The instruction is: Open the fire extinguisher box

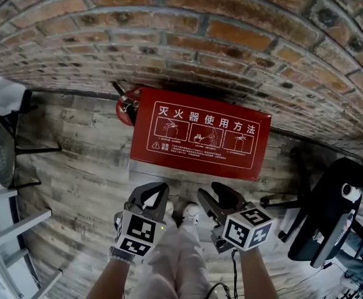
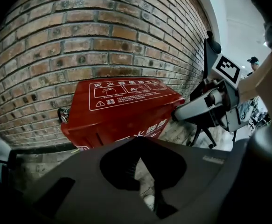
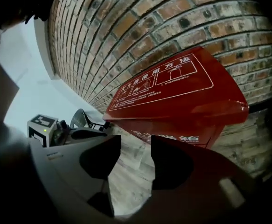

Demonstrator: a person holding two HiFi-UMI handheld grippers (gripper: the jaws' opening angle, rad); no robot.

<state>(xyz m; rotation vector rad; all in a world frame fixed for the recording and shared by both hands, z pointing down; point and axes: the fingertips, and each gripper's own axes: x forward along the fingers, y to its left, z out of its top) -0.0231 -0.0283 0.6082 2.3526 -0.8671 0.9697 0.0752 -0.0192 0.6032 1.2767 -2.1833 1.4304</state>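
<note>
The red fire extinguisher box (image 1: pixel 200 132) stands on the wooden floor against the brick wall. Its lid is down and carries white instruction print. The box also fills the left gripper view (image 2: pixel 122 106) and the right gripper view (image 3: pixel 173 97). My left gripper (image 1: pixel 156 190) hovers just in front of the box, left of its middle, with jaws shut and empty (image 2: pixel 142 141). My right gripper (image 1: pixel 221 195) hangs beside it, short of the box's front edge. Its jaws stand open with only floor showing between them (image 3: pixel 136 141). Neither gripper touches the box.
A red extinguisher (image 1: pixel 126 108) lies behind the box's left end. A black chair (image 1: pixel 7 148) stands at the left and a black stand on legs (image 1: pixel 330 210) at the right. White shelving (image 1: pixel 13 235) is at lower left. My shoes (image 1: pixel 181 213) are below the grippers.
</note>
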